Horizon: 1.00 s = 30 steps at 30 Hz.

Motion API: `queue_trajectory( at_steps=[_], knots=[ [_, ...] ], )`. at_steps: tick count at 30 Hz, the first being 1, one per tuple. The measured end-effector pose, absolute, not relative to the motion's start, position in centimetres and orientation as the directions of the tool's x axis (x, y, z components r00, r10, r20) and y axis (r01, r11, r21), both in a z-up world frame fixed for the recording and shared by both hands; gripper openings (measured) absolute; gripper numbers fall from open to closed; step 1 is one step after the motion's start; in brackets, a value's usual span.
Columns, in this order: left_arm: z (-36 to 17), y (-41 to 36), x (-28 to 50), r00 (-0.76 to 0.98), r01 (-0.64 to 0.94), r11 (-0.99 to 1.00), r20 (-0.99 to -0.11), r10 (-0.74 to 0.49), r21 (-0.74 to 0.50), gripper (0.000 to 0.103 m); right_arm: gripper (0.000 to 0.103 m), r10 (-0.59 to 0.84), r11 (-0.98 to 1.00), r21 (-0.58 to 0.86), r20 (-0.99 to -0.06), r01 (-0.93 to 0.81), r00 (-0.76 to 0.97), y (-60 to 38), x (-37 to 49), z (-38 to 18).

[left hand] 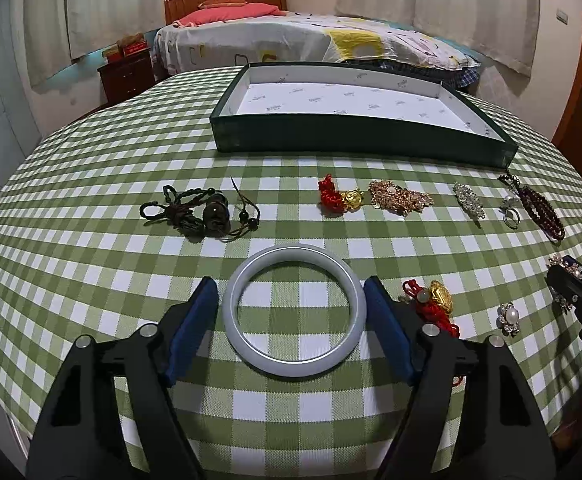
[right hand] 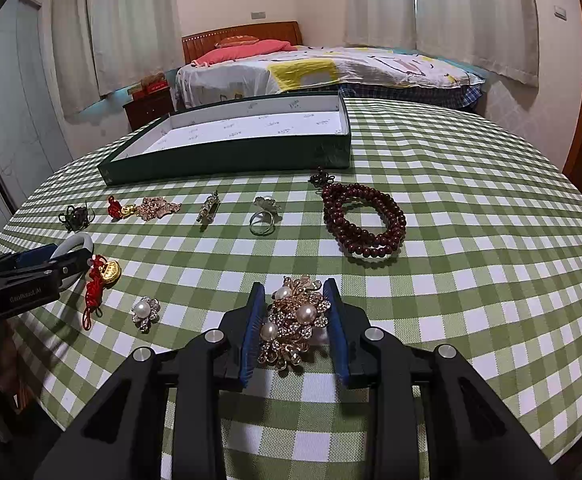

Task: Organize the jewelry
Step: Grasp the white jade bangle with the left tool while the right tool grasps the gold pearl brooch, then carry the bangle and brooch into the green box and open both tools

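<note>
A pale jade bangle (left hand: 294, 309) lies flat on the checked cloth between my left gripper's (left hand: 291, 294) open blue pads, which stand close on both sides of it. My right gripper (right hand: 294, 298) stands around a gold pearl brooch (right hand: 297, 320), pads close to its sides; it is resting on the cloth. An open dark green box (left hand: 363, 138) with white lining stands at the far side; it also shows in the right wrist view (right hand: 231, 156). The right gripper shows at the left wrist view's right edge (left hand: 571, 284).
More jewelry lies in rows: a dark cord knot (left hand: 195, 212), red-and-gold charms (left hand: 341, 197) (left hand: 435, 300), a gold chain pile (left hand: 401, 197), a crystal clip (left hand: 469, 200), a ring (right hand: 265, 216), a dark red bead bracelet (right hand: 365, 220), a small pearl brooch (right hand: 145, 312). A bed stands behind the table.
</note>
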<state>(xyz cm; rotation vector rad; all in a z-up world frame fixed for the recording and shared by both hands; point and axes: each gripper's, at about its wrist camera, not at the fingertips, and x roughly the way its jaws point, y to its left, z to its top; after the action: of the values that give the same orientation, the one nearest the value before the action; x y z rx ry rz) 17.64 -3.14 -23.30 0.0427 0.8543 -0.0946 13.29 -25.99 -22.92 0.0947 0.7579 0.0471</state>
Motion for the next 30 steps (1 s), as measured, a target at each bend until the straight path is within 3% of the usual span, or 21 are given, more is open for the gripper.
queue_trajectory(
  at_steps=[16, 18, 30],
  knots=[
    [-22.8, -2.6, 16.7, 0.678, 0.075, 0.997, -0.732, -0.058, -0.009, 0.069, 0.027, 0.070, 0.995, 0.100, -0.672, -0.004, 0.737, -26.2, 13.0, -22.5],
    [-22.4, -2.5, 16.6, 0.685, 0.073, 0.997, -0.727, -0.055, -0.007, 0.069, 0.019, 0.080, 0.994, 0.107, -0.666, -0.011, 0.742, -26.2, 12.9, -22.3],
    [-18.6, -2.5, 16.0, 0.743, 0.077, 0.996, -0.665, -0.079, -0.032, 0.069, 0.019, 0.081, 0.994, 0.112, -0.621, -0.014, 0.780, -26.0, 12.6, -19.7]
  ],
)
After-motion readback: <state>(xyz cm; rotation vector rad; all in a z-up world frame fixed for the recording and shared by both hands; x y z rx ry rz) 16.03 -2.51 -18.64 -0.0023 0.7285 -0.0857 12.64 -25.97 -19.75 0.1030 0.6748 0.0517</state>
